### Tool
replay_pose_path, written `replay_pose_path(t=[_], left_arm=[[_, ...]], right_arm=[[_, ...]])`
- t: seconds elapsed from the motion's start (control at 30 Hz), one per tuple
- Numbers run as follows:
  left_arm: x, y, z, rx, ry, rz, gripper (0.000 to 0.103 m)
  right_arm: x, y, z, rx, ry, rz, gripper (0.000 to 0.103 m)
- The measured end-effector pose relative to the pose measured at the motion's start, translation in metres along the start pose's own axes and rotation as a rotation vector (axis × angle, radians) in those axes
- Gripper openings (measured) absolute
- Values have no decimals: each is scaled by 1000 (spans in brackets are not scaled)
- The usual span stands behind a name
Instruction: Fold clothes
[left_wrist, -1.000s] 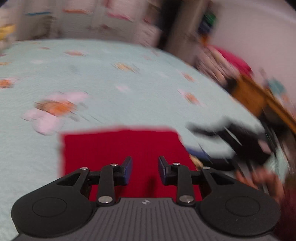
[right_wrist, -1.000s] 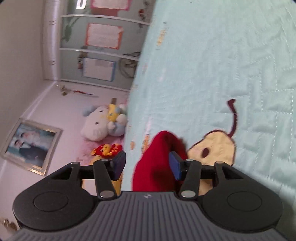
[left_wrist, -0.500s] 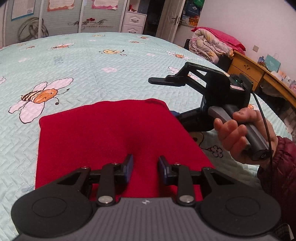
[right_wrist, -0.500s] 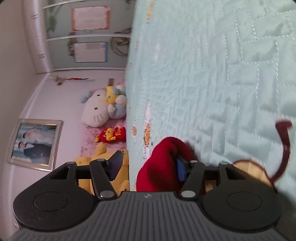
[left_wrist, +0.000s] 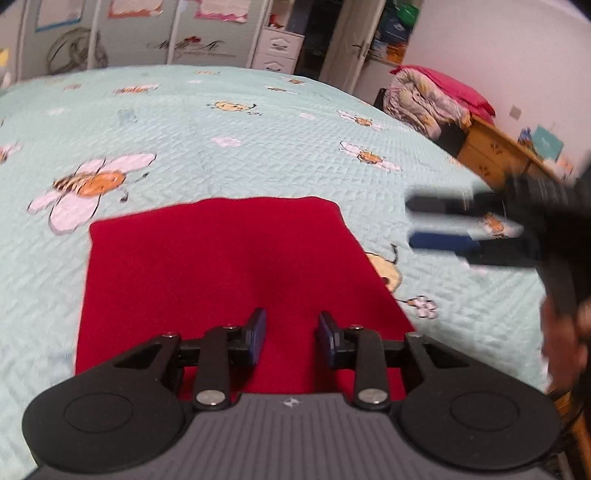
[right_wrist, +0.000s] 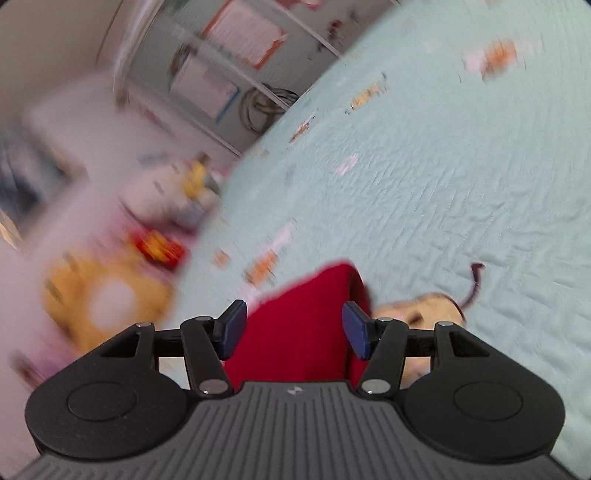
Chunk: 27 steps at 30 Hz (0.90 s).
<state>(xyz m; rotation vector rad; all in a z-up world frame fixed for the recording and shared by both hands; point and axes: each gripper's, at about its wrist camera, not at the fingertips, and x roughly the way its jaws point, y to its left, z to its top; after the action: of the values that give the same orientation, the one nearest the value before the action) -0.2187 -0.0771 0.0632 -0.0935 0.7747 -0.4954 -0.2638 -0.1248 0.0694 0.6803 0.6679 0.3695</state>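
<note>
Right-wrist view smearing; toys beside bed hard to make out. In left-wrist view my right gripper (left_wrist: 439, 221) blurring, hand (left_wrist: 565, 343) cut off at edge. Red cloth (left_wrist: 236, 280) lying folded flat on bedspread (left_wrist: 258, 147). My left gripper (left_wrist: 290, 332) hovering over cloth's near edge, jaws apart, empty. Right gripper's jaws gaping, off cloth corner they were flanking half second ago, empty.

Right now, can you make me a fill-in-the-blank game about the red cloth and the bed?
1. The folded cloth lying on the bed is ____.
2. The insect printed on the bedspread left of the cloth is a ____.
3. The left hand-held gripper hangs over the cloth with its jaws ____.
4. The right hand-held gripper holds ____ between its fingers.

Missing words: red; bee; open; nothing
</note>
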Motion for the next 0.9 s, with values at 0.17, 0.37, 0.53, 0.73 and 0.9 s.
replay_pose_path(t=[0.17, 0.37, 0.53, 0.73, 0.9], left_arm=[[-29, 0, -12, -45, 99, 53, 36], [-50, 27, -26, -215, 231, -5, 37], [-79, 25, -32, -172, 242, 61, 53], [-94, 18, -23, -27, 304, 287, 82], [-91, 34, -24, -71, 415, 348, 82]], right_arm=[[-14, 54, -48, -253, 92, -222, 58], [-4, 96, -85, -354, 200, -362, 60], [0, 121, -108, -354, 311, -489, 70], [4, 141, -115, -381, 329, -544, 71], [8, 151, -116, -409, 359, -584, 71]])
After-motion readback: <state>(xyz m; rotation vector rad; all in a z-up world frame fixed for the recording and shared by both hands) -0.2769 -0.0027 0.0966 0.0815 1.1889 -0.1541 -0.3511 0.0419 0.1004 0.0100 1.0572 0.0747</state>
